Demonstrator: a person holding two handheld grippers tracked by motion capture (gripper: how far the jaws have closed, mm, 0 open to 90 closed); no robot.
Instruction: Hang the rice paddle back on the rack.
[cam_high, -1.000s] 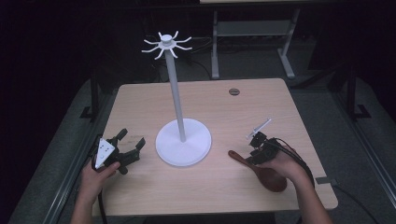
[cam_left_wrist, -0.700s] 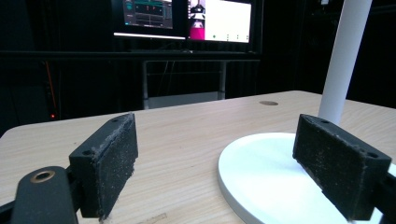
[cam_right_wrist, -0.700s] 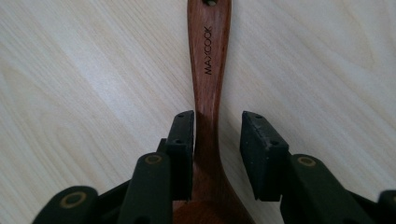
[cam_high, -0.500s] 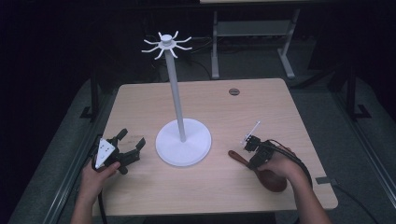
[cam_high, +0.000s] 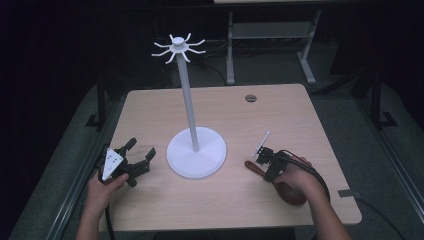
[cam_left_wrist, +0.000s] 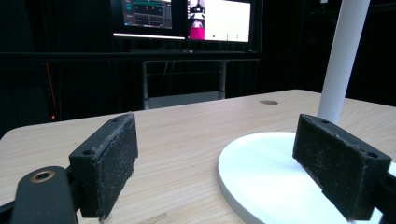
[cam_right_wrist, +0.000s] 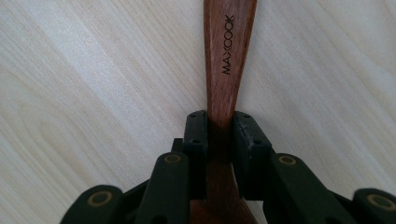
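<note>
High view: pale wood tabletop (cam_high: 220, 210) with rounded corners, set on dark flooring; round dark grommet (cam_high: 250, 98) near the far edge. White stand (cam_high: 196, 151) near the tabletop's centre, comprising a flat round base, a tall slim upright pole and a crown of curved hooks at the top. Right hand (cam_high: 295, 176) at the right front, closed over the right tongs (cam_high: 262, 159), with a black cable looping back along the wrist. Left hand (cam_high: 102, 187) at the left front, holding the left tongs (cam_high: 140, 153) just left of the stand's base and apart from it, grey three-cornered plate on top. Brown wooden spoon (cam_high: 251, 166) lying flat on the tabletop to the right of the base, handle end toward the stand, broad bowl end under the right hand.

Left gripper view: left tongs (cam_left_wrist: 215, 163) released, the two black padded jaws standing wide apart with nothing between them; white base and pole of the stand (cam_left_wrist: 266, 177) ahead at the right, bare tabletop (cam_left_wrist: 187, 135) beyond, lit monitors (cam_left_wrist: 187, 18) in the dark background.

Right gripper view: right tongs (cam_right_wrist: 220, 135) clenched on the wooden spoon (cam_right_wrist: 229, 56), both pads pressed against the narrow handle from either side; handle running straight ahead over the tabletop (cam_right_wrist: 93, 84), marked "MAXCOOK" along its length.
</note>
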